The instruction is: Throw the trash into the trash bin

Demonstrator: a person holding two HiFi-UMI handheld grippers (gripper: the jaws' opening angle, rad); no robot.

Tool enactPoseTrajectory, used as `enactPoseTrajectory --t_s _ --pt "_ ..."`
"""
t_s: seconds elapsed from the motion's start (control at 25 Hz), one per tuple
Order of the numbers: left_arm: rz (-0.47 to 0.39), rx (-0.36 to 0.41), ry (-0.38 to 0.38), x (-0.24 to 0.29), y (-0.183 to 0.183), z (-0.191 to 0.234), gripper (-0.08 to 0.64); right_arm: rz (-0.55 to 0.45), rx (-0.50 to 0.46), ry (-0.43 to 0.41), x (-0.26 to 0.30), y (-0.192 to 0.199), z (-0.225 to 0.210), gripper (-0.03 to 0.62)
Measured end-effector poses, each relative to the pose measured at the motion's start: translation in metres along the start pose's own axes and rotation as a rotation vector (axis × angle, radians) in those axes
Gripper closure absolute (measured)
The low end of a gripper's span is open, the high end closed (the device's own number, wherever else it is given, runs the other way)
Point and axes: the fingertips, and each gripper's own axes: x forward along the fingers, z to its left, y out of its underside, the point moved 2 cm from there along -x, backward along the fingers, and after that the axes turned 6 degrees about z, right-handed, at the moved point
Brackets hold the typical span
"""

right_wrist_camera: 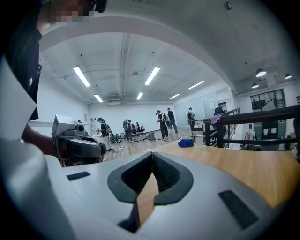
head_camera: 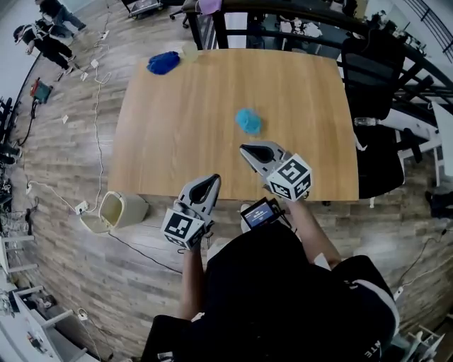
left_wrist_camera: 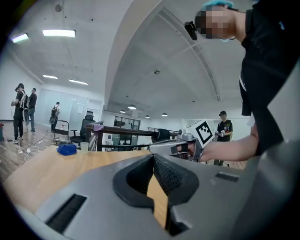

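Observation:
A crumpled light-blue piece of trash [head_camera: 248, 121] lies on the wooden table [head_camera: 177, 134], right of its middle. My right gripper [head_camera: 245, 149] is shut and empty, its tip a short way in front of that trash. The left gripper [head_camera: 211, 181] hovers at the table's front edge, also shut with nothing in it. A beige trash bin [head_camera: 124, 210] lies tipped on the floor off the table's front left corner. In the left gripper view, the shut left gripper [left_wrist_camera: 153, 157] looks across the table at the right gripper [left_wrist_camera: 174, 147]. The right gripper view looks over the shut right gripper [right_wrist_camera: 152, 155].
A darker blue bundle [head_camera: 163, 62] and a small cup [head_camera: 190, 51] sit at the table's far left corner. Black chairs [head_camera: 368, 71] stand along the right side. A dark railing [head_camera: 283, 8] runs behind. Cables [head_camera: 98, 127] trail on the floor at left, where people [head_camera: 44, 35] stand.

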Motion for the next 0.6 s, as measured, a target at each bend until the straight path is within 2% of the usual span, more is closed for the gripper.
enactPoseTrajectory --t_s 0.28,0.44,0.6 --pt "0.093 -0.079 0.031 0.023 0.018 0.046 0.552 0.062 0.073 0.034 0.04 0.017 -0.028 0.595" --pt "0.121 -0.086 0.088 0.05 0.017 0.061 0.552 0.09 0.109 0.119 0.045 0.033 -0.06 0.594" --pt "0.172 -0.078 0.14 0.075 0.024 0.064 0.552 0.156 0.131 0.22 0.05 0.073 -0.102 0.594"
